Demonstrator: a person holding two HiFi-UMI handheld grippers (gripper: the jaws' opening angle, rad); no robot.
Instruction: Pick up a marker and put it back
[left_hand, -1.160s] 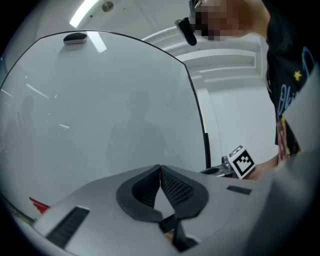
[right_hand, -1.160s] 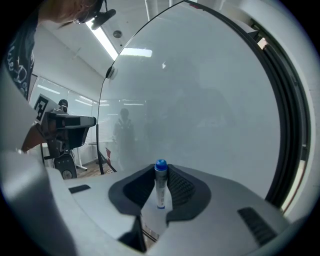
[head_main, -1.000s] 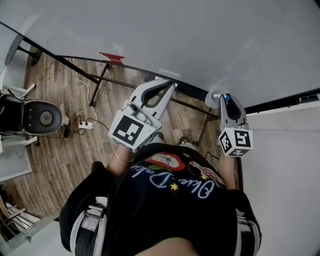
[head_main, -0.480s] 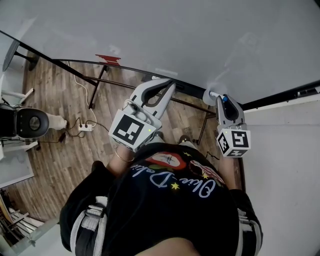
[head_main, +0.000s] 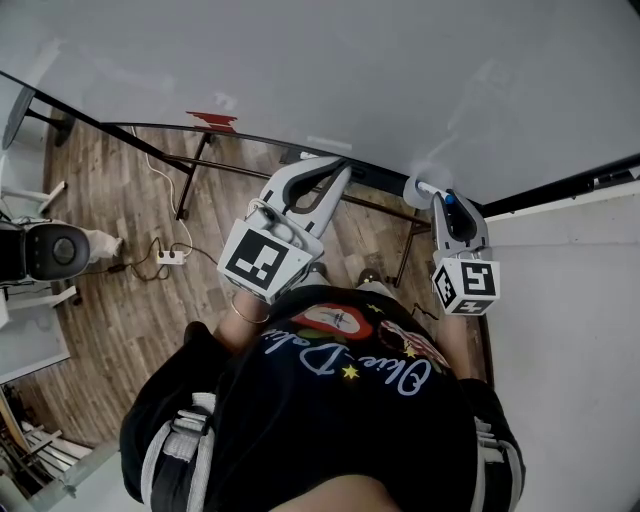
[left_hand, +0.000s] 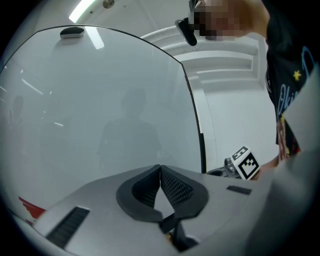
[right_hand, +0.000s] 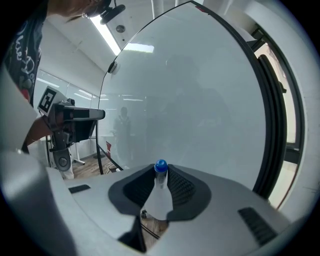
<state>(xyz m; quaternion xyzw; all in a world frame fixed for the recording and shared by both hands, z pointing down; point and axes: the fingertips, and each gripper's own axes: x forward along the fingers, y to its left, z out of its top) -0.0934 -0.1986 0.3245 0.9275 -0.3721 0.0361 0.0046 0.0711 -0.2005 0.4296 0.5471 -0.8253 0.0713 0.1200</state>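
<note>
I stand in front of a large whiteboard (head_main: 350, 70). My right gripper (head_main: 441, 196) is shut on a marker (head_main: 450, 199) with a white body and a blue end. In the right gripper view the marker (right_hand: 160, 186) stands between the pads, its blue end just beyond the fingertips and close to the whiteboard (right_hand: 190, 90). My left gripper (head_main: 338, 168) is held level beside it, pointing at the board. In the left gripper view the left gripper (left_hand: 160, 168) has its jaws shut together with nothing between them.
A black frame (head_main: 380, 180) runs along the board's lower edge, with legs down to the wooden floor. A red item (head_main: 212, 120) lies on that ledge at the left. A power strip (head_main: 170, 256) and a chair (head_main: 50, 250) are on the floor; a white wall (head_main: 570, 350) is at the right.
Both grippers keep their places and the marker stays in the right one. Only the head camera's picture has drifted a little.
</note>
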